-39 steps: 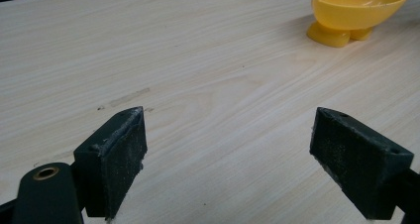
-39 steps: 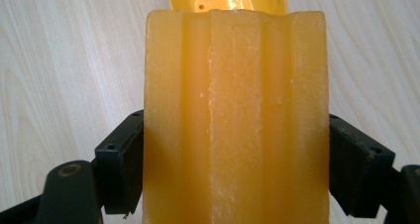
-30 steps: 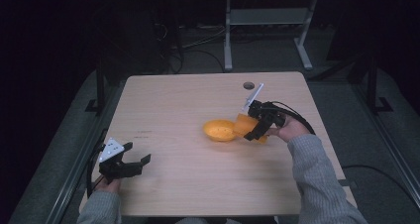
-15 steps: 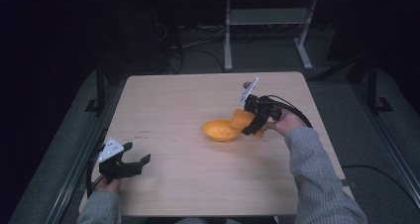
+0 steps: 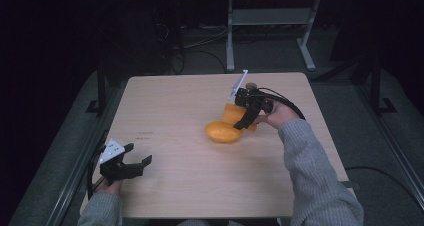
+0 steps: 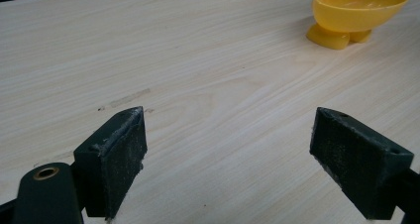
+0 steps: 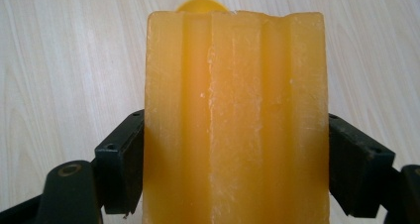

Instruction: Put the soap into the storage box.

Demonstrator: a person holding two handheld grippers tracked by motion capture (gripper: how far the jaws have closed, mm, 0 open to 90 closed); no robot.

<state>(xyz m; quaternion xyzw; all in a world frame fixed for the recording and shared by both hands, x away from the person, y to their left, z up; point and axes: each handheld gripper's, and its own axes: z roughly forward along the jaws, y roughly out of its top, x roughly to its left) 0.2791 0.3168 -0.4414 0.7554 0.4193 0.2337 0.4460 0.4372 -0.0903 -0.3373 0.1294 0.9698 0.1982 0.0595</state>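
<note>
A yellow-orange footed bowl [image 5: 222, 131] stands on the light wooden table [image 5: 175, 111], a little right of centre; it also sits at the top right of the left gripper view [image 6: 357, 12]. My right gripper [image 5: 246, 117] is shut on a ridged orange block [image 7: 235, 120], held tilted just above and beside the bowl's right rim; the block [image 5: 231, 113] shows beside the jaws in the high view. Only a sliver of the bowl [image 7: 200, 5] peeks over the block in the right gripper view. My left gripper [image 5: 131, 162] rests open near the table's front left corner, nothing between its jaws [image 6: 242, 159].
The table's left edge runs beside a metal rail [image 5: 75, 176]. Behind the table stands a grey metal frame [image 5: 270, 31] on a dark floor with cables. A small dark round mark [image 5: 250, 85] lies near the table's far edge.
My right gripper has lifted and tilted the orange block up from behind the bowl, moving slightly toward the far side. The left gripper has stayed put.
</note>
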